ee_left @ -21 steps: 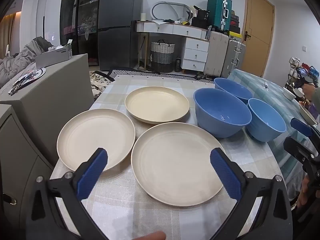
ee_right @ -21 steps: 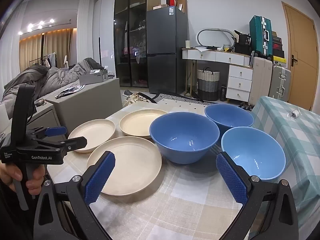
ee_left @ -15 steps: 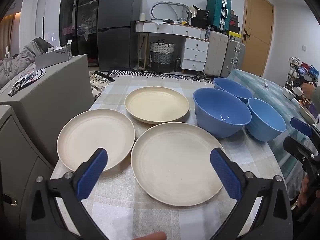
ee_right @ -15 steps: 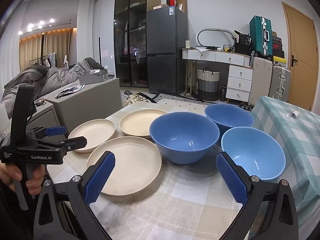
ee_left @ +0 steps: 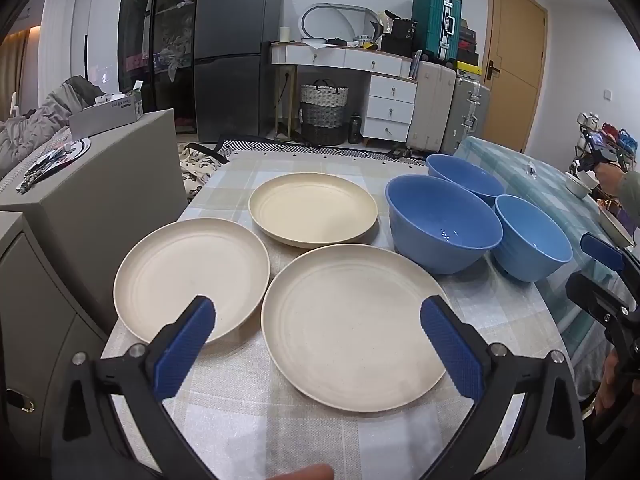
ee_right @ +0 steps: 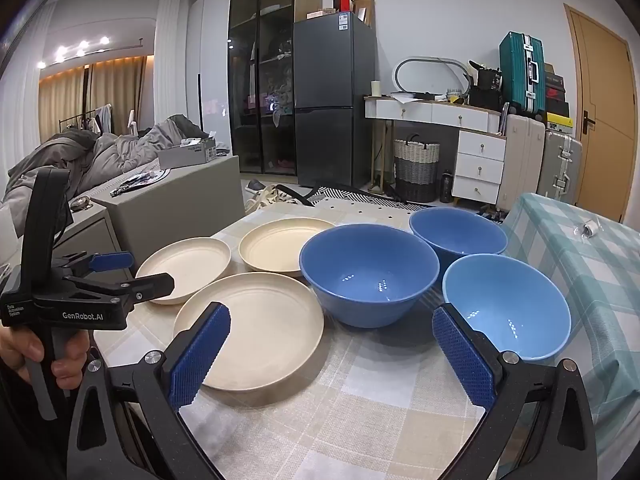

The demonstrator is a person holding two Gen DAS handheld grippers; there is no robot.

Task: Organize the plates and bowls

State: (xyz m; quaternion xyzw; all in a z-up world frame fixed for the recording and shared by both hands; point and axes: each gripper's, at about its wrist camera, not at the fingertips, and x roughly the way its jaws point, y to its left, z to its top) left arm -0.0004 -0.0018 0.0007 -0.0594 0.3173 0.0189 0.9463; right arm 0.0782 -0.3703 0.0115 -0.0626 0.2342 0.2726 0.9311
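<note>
Three cream plates lie on the checked table: a near one, a left one and a far one. To their right stand three blue bowls: a large dark one, a far one and a lighter one. My left gripper hovers open over the near plate, nothing between its blue pads. My right gripper is open and empty too, low over the table in front of the large bowl and the light bowl. The left gripper also shows at the left of the right wrist view.
A grey cabinet stands close against the table's left side. A teal checked table adjoins on the right. Behind are a dark fridge, white drawers, suitcases and a wicker basket.
</note>
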